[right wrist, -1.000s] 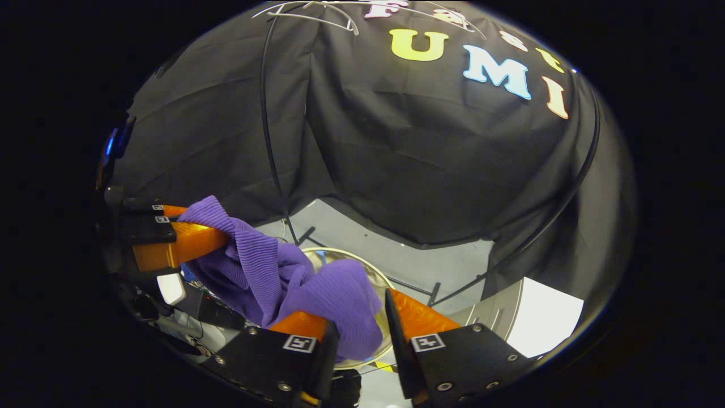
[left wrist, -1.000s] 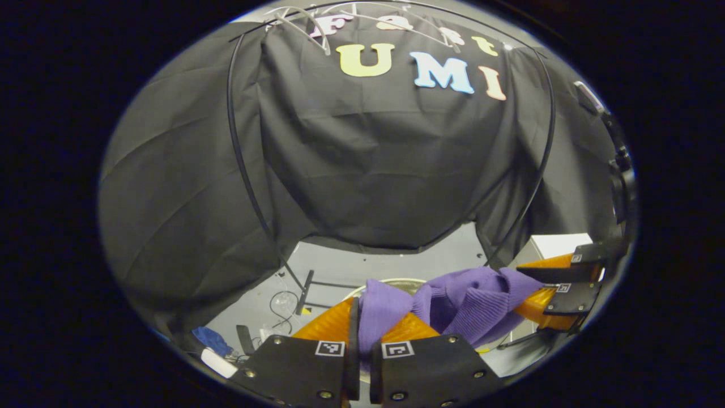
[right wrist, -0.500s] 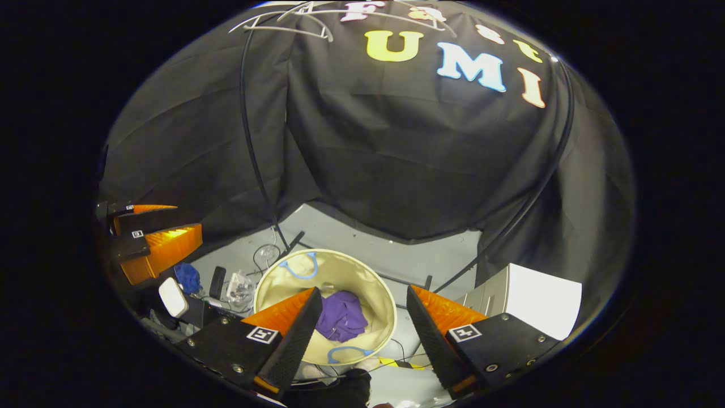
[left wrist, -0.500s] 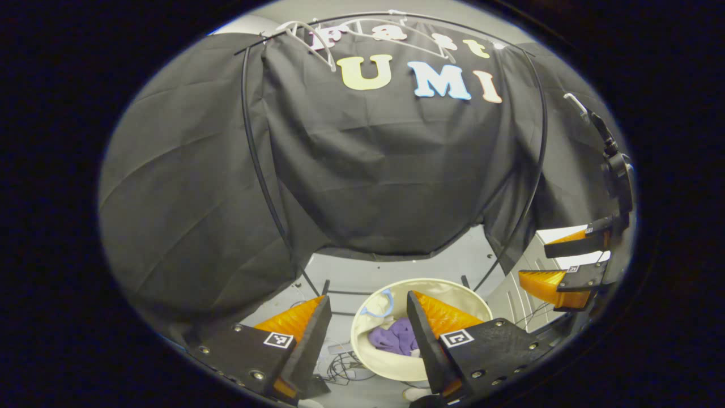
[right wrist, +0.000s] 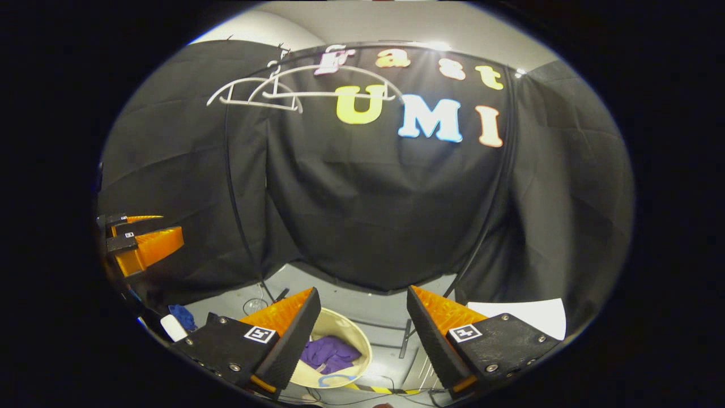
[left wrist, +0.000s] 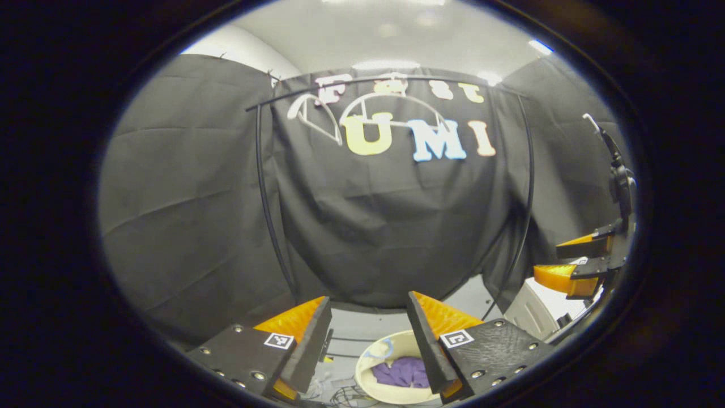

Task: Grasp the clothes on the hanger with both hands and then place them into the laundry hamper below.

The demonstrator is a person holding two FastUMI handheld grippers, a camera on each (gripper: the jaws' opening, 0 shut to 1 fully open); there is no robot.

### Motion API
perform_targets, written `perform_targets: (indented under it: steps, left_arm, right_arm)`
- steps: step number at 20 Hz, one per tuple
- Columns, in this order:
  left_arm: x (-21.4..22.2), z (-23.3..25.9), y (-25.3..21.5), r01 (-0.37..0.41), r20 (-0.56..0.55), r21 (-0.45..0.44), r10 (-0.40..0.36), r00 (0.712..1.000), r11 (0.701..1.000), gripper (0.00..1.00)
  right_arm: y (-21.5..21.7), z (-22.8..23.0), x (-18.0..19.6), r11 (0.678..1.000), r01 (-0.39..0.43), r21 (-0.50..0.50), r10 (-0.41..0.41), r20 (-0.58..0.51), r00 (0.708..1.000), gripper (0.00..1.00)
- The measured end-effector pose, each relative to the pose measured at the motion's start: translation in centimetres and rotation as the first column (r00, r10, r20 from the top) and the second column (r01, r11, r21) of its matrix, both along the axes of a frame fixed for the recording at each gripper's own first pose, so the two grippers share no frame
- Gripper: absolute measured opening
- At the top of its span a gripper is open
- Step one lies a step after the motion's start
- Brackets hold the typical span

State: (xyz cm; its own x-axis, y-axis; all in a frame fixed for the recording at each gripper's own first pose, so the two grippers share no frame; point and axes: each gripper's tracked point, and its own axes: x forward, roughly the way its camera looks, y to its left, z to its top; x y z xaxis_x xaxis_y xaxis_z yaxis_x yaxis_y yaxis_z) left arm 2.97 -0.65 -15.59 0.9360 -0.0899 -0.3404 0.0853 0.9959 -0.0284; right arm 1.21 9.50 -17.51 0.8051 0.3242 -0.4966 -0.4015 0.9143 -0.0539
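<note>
Left gripper [left wrist: 368, 340] and right gripper [right wrist: 359, 334] both spread wide, holding nothing. Purple clothes [right wrist: 328, 354] lie inside cream laundry hamper [right wrist: 362, 351] on the floor below. Hangers [right wrist: 255, 93] bare above.

The left claw [left wrist: 368, 340] is holding its two fingers spread wide apart with nothing between them, and it is showing at the far left of the right gripper view [right wrist: 148, 235], fingers parted. The right claw [right wrist: 359, 334] is likewise gaping empty, and is showing at the right edge of the left gripper view [left wrist: 572, 262], fingers apart.
</note>
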Motion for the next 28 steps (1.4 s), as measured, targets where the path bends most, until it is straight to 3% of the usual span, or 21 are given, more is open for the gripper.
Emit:
perform_targets:
  steps: [7, 10, 14, 19, 20, 28]
  left_arm:
    - [-2.1, 12.0, -0.8, -0.024, 0.187, -0.054, 0.033, 0.982, 0.998, 0.83]
    - [-3.4, 15.1, -2.2, -0.023, 0.231, -0.082, 0.041, 0.972, 0.996, 0.83]
    - [-5.2, 19.1, -3.1, -0.030, 0.301, -0.051, 0.044, 0.953, 0.998, 0.83]
    - [-7.0, 21.1, -3.8, -0.033, 0.319, -0.036, 0.043, 0.947, 0.999, 0.83]
    - [-7.3, 21.4, -3.9, -0.032, 0.321, -0.037, 0.042, 0.946, 0.999, 0.77]
    - [-8.1, 23.1, -2.8, -0.060, 0.360, -0.002, 0.057, 0.931, 0.998, 0.77]
  right_arm:
    - [-6.0, 11.2, -0.7, 0.995, 0.046, 0.087, -0.064, 0.222, 0.973, 0.95]
    - [-7.8, 15.0, -1.9, 0.986, 0.063, 0.152, -0.101, 0.260, 0.960, 0.96]
    - [-10.3, 18.9, -3.4, 0.978, 0.080, 0.191, -0.140, 0.322, 0.936, 0.95]
    - [-13.3, 21.5, -4.8, 0.973, 0.105, 0.204, -0.177, 0.380, 0.908, 0.95]
    - [-13.8, 21.7, -5.0, 0.973, 0.110, 0.201, -0.181, 0.384, 0.906, 0.95]
    - [-16.3, 24.0, -5.3, 0.959, 0.146, 0.241, -0.239, 0.418, 0.877, 0.95]
